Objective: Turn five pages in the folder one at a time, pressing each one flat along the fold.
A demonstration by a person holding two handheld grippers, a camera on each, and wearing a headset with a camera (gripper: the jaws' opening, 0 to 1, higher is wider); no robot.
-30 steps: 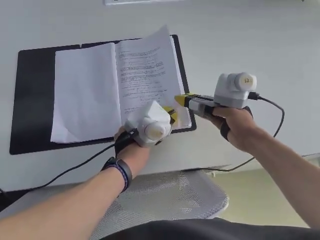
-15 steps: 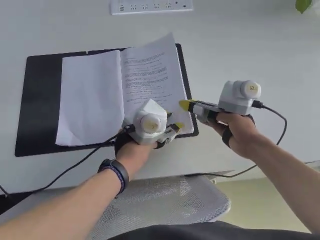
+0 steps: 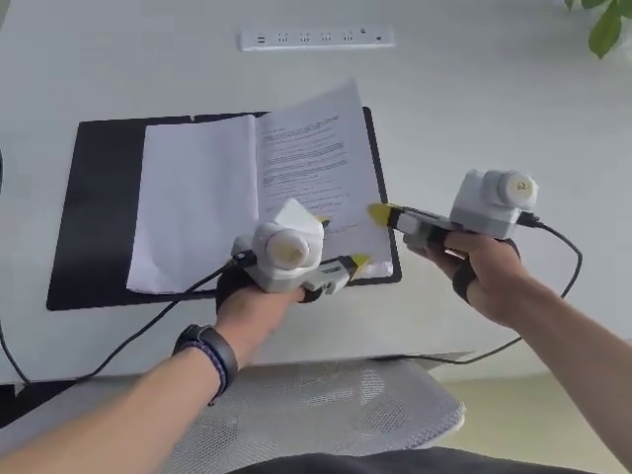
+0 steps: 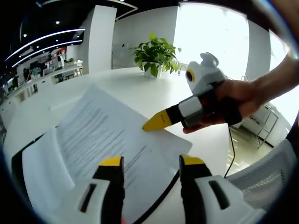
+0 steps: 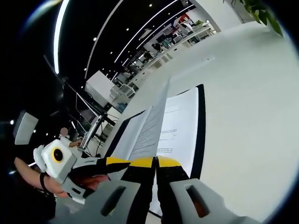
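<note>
Across the white worktop (image 3: 494,109), a black folder (image 3: 99,197) lies open, close to the near edge. Blank sheets (image 3: 197,207) lie flat on its left half. Printed page (image 3: 316,168) is on the right half, its outer edge raised off the stack and its top corner reaching past the folder's upper border. Right claw (image 5: 155,162) is at that outer edge with jaws together. The sheet's edge runs down into the seam between them, so the page is nipped. Left claw (image 4: 152,161) hangs over the page's lower corner, jaws apart, paper beneath them; contact cannot be told. The claws are near each other but not touching. Power strip (image 3: 316,39) lies at the worktop's far side, well apart from the folder.
</note>
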